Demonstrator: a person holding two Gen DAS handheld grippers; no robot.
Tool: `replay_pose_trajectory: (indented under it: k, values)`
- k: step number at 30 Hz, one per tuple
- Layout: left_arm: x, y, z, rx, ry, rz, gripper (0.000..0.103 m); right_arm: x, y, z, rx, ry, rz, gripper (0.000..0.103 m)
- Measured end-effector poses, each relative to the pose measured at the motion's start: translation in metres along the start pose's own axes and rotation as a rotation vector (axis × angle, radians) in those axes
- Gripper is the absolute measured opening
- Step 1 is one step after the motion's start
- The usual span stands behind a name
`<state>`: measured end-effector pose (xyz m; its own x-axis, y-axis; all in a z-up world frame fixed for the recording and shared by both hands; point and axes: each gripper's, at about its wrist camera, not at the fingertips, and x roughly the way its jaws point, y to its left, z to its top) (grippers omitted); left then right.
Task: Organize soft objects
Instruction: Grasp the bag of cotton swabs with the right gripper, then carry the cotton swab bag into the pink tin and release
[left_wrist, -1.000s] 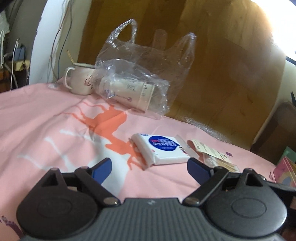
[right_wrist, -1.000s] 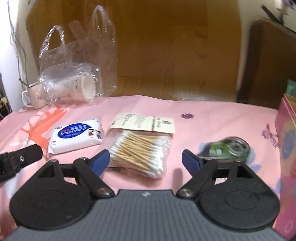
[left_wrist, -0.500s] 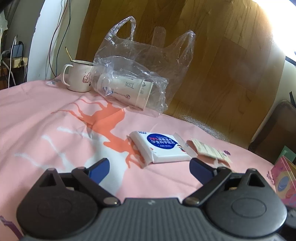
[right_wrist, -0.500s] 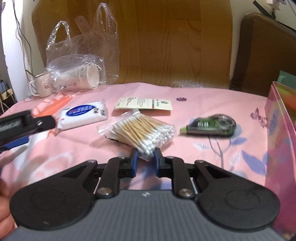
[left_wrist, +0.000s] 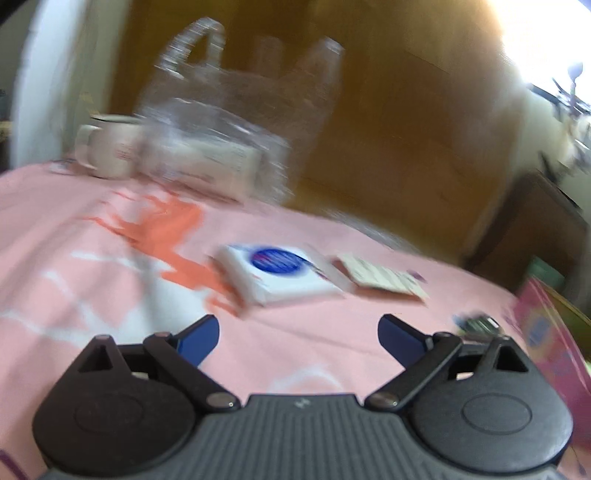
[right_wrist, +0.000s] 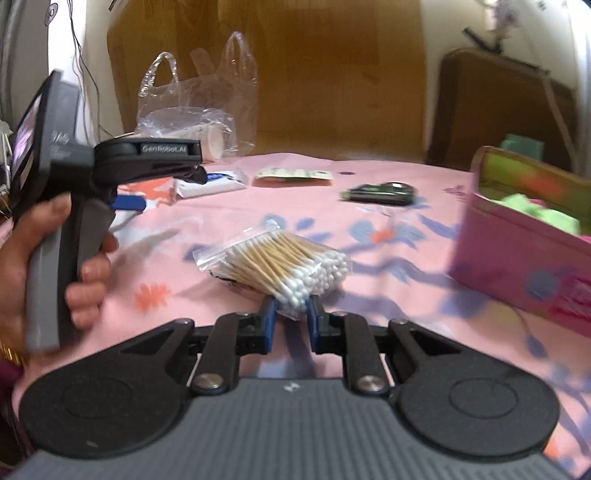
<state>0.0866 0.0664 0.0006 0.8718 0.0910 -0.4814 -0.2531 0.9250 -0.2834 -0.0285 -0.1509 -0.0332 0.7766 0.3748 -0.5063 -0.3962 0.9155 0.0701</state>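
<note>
My right gripper is shut on the near end of a clear bag of cotton swabs, and the bag sits over the pink flowered cloth. A white pack of wet wipes with a blue label lies ahead of my left gripper, which is open with nothing between its blue fingers. In the right wrist view, a hand holds the left gripper at the far left, and the wipes pack lies beyond it. The left wrist view is blurred.
An open pink box with green cloth inside stands at the right. A paper card and a green tape dispenser lie farther back. A clear plastic bag of paper cups and a mug sit at the back left.
My right gripper closed on the swab bag, then drew it back across the cloth, away from the card, with the pink box now close. The left gripper stayed open; its view swung slightly.
</note>
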Motion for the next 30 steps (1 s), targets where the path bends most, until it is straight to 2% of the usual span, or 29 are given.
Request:
replay_pose_trajectory:
  k: [4, 7, 8, 9, 11, 12, 13, 14, 15, 18, 25, 28, 30]
  values:
    - [0.005, -0.011, -0.004, 0.071, 0.131, -0.173, 0.091, -0.014, -0.010, -0.014, -0.014, -0.011, -0.033, 0.024]
    - [-0.004, -0.031, -0.014, 0.138, 0.247, -0.341, 0.086, -0.018, -0.015, -0.017, -0.008, -0.027, -0.038, 0.046]
    - [-0.012, -0.041, -0.019, 0.183, 0.261, -0.384, 0.083, -0.019, -0.016, -0.017, -0.007, -0.031, -0.034, 0.047]
    - [-0.019, -0.051, -0.022, 0.229, 0.271, -0.416, 0.081, -0.017, -0.016, -0.017, -0.007, -0.032, -0.026, 0.047]
    - [-0.030, -0.072, -0.031, 0.334, 0.304, -0.461, 0.069, -0.013, -0.014, -0.015, -0.013, -0.033, -0.009, 0.046]
    - [-0.032, -0.079, -0.036, 0.370, 0.327, -0.461, 0.068, -0.009, -0.012, -0.015, -0.022, -0.029, 0.007, 0.041]
    - [-0.031, -0.085, -0.041, 0.394, 0.362, -0.455, 0.060, -0.010, -0.011, -0.018, -0.029, -0.037, 0.000, 0.032]
    - [-0.029, -0.088, -0.045, 0.392, 0.379, -0.456, 0.048, -0.011, -0.009, -0.019, -0.040, -0.046, -0.018, 0.029]
    - [-0.029, -0.088, -0.045, 0.383, 0.368, -0.460, 0.043, -0.011, -0.009, -0.018, -0.040, -0.054, -0.021, 0.029]
    - [-0.027, -0.090, -0.040, 0.305, 0.435, -0.541, 0.044, -0.023, -0.014, -0.016, -0.022, -0.114, -0.060, 0.027]
    - [-0.059, -0.152, -0.022, 0.396, 0.296, -0.629, 0.049, -0.055, -0.049, -0.002, -0.011, -0.307, -0.232, 0.027]
    - [-0.064, -0.192, -0.018, 0.458, 0.234, -0.683, 0.049, -0.062, -0.074, 0.004, 0.008, -0.341, -0.307, 0.027]
    - [-0.061, -0.219, -0.020, 0.484, 0.220, -0.713, 0.049, -0.063, -0.092, 0.007, 0.018, -0.353, -0.369, 0.027]
